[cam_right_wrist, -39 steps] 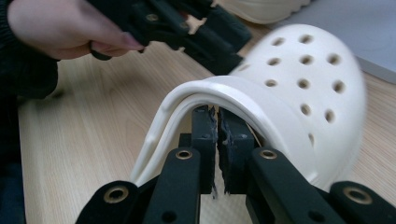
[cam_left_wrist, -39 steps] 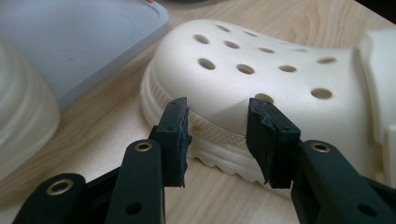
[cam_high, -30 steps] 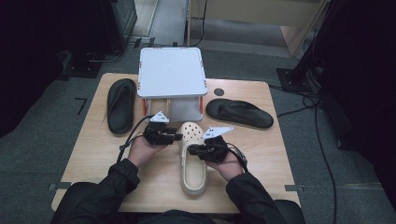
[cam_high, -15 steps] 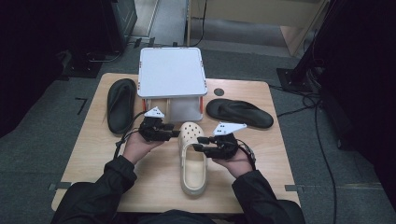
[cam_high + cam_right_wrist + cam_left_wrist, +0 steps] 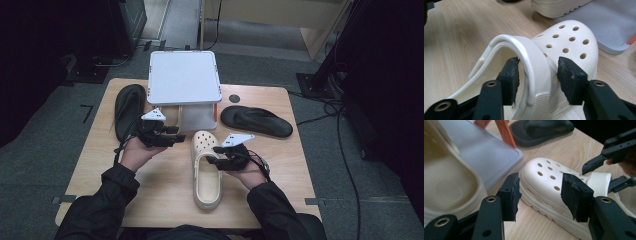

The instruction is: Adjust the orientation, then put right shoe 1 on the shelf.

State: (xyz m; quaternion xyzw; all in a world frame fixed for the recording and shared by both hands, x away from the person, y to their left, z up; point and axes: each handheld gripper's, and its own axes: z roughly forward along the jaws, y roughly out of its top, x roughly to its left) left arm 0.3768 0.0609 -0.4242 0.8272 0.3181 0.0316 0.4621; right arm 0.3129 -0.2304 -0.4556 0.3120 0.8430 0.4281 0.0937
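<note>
The wooden table fills the middle of the high view, and the white two-tier rack at its upper centre looks like the place where the footwear is being gathered: the left gripper view has a second cream clog already lying on the rack's grey lower shelf, at the left edge of that frame. Two black sandals wait on the tabletop, one at the upper left beside the rack, the other at the upper right, both well apart from the hands. The cream clog in hand lies flat at the centre of the table, toe towards the rack and heel towards the bottom of the frame, probably set there so that its strap can be dealt with before it is shelved. The right gripper sits at the clog's right side with its jaws spread, having just been opening; the heel strap stands between the pads, which no longer press on it. The left gripper, left of the clog's toe, is likewise spread, its jaws having just been opening with nothing between them. The clog is a matte cream foam shoe with a thick ridged sole, a rounded toe cap pierced by round holes, and a broad strap swung forward over the instep.
</note>
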